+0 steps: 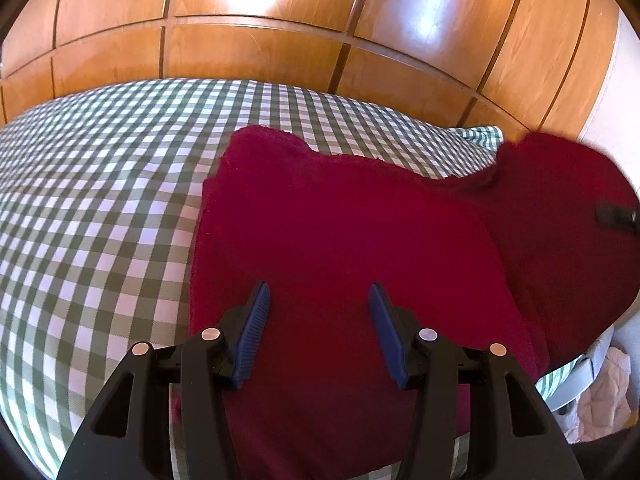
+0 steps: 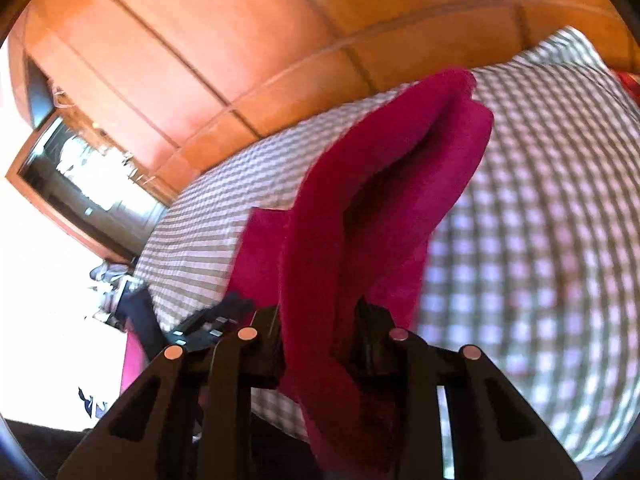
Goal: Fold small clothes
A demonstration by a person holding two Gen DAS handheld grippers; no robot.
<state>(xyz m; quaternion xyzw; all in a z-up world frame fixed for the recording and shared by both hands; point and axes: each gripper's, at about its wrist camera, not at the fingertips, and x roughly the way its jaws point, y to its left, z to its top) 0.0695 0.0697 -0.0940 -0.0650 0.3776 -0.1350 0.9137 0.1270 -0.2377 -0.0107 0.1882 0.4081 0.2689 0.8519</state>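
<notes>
A dark red fleece garment (image 1: 340, 220) lies on the green-and-white checked bedspread (image 1: 100, 200). My left gripper (image 1: 319, 287) hovers over its near part, open, the blue pads (image 1: 256, 316) wide apart with only flat cloth beneath them. The garment's right side (image 1: 560, 220) is raised in a hump, and a black piece of the other gripper (image 1: 616, 216) shows there. In the right wrist view, my right gripper (image 2: 320, 316) is shut on a bunched fold of the red garment (image 2: 400, 184). The fold rises off the bedspread (image 2: 540, 240) and hides the fingertips.
Wooden wardrobe panels (image 1: 280, 20) stand behind the bed. The bed's right edge drops off beside white bedding or cloth (image 1: 600, 392). A wood-framed mirror or opening (image 2: 80, 176) and dark clutter (image 2: 136, 308) sit left of the bed in the right wrist view.
</notes>
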